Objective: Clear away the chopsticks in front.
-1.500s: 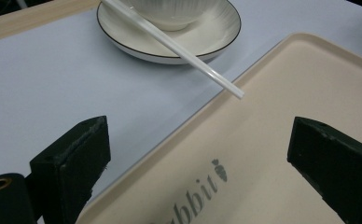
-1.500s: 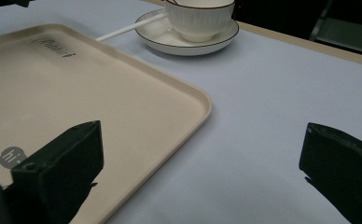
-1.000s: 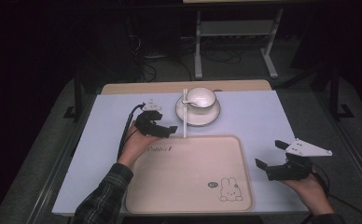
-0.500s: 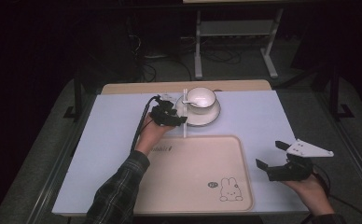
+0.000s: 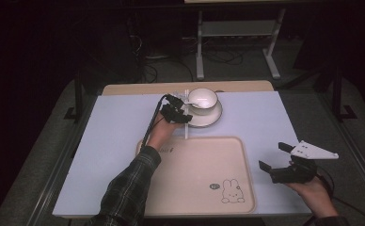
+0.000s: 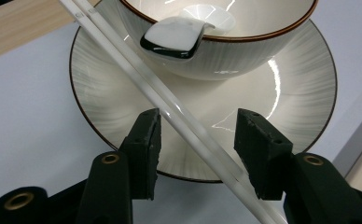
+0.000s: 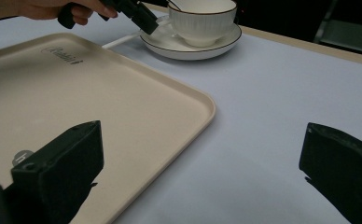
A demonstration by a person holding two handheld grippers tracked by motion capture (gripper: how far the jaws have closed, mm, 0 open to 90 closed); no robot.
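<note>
Reaching over the far part of the pale blue tabletop (image 5: pixel 100 141), the left gripper (image 6: pixel 195 140) is being held with its jaws spread on either side of a pair of slender white chopsticks (image 6: pixel 170 100), not yet pinching them. The chopsticks are being propped across the rim of a round, ribbed white ceramic saucer with a brown edge (image 6: pixel 281 93), their near ends running down toward the tabletop; this tilt is judged to be leaving room for the jaws to slip around them. A white ribbed bowl (image 6: pixel 244 44) is sitting on the saucer, with a white ceramic spoon (image 6: pixel 174 39) lying over its rim. A beige rectangular plastic tray printed with a rabbit (image 5: pixel 194 179) is lying near, probably as a destination. The right gripper (image 5: pixel 279 162) is being held beside the tray's right edge, jaws spread wide and holding nothing.
</note>
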